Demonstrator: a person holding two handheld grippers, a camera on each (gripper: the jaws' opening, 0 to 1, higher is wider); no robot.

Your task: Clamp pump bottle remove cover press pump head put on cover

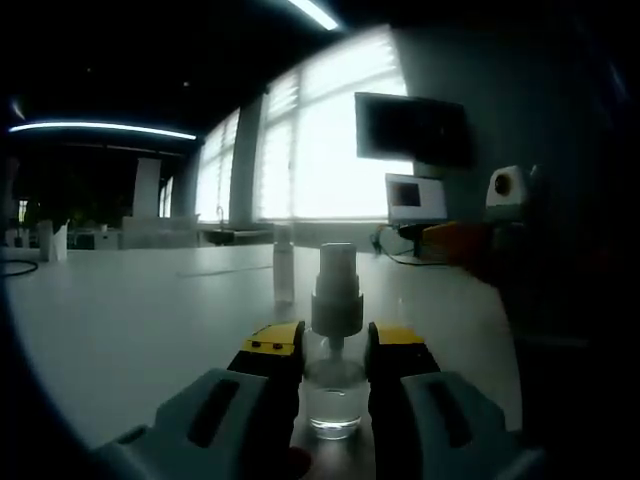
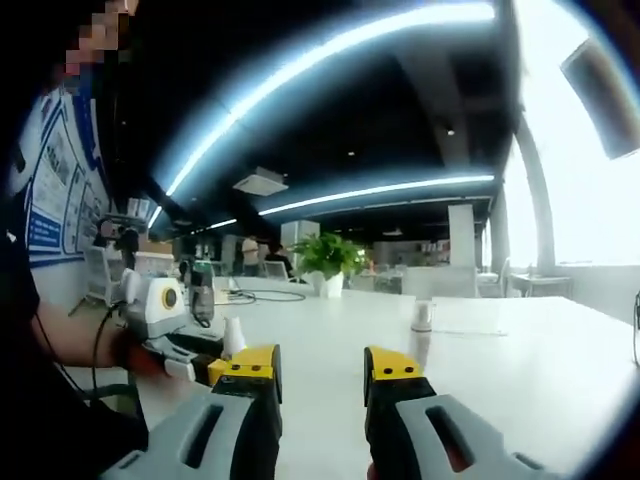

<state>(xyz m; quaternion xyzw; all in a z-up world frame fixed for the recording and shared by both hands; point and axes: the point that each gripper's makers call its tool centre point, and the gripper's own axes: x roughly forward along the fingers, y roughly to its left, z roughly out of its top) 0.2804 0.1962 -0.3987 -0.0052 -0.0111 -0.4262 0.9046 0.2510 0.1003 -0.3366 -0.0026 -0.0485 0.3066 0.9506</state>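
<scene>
In the left gripper view, the left gripper (image 1: pixel 335 350) is clenched on the pump bottle (image 1: pixel 334 345): the two yellow-tipped jaws press against opposite sides of the clear bottle just below its pump collar. The bottle stands upright on the white tabletop (image 1: pixel 130 320), with its base visible between the grey jaw bodies. The white pump head (image 1: pixel 337 272) rises above the jaw tips and carries no cover. The clear cover (image 1: pixel 284 272) stands upright on the tabletop beyond the bottle, toward the far edge and slightly to the left of it, apart from the bottle. At the right end of the tabletop, a laptop (image 1: pixel 416 198) sits with its screen lit, below a dark wall monitor (image 1: pixel 412 128). In the right gripper view, the right gripper (image 2: pixel 322 365) is released: its yellow-tipped jaws stand apart with bare tabletop (image 2: pixel 520 360) between them and nothing in the gap. The left gripper (image 2: pixel 180 330) enters this view from the left, held by the person's hand, with the white pump head (image 2: pixel 232 337) showing beside it. A small pale container (image 2: pixel 422 316) stands farther out on the tabletop, and a potted plant (image 2: pixel 328 260) sits at the far edge.
</scene>
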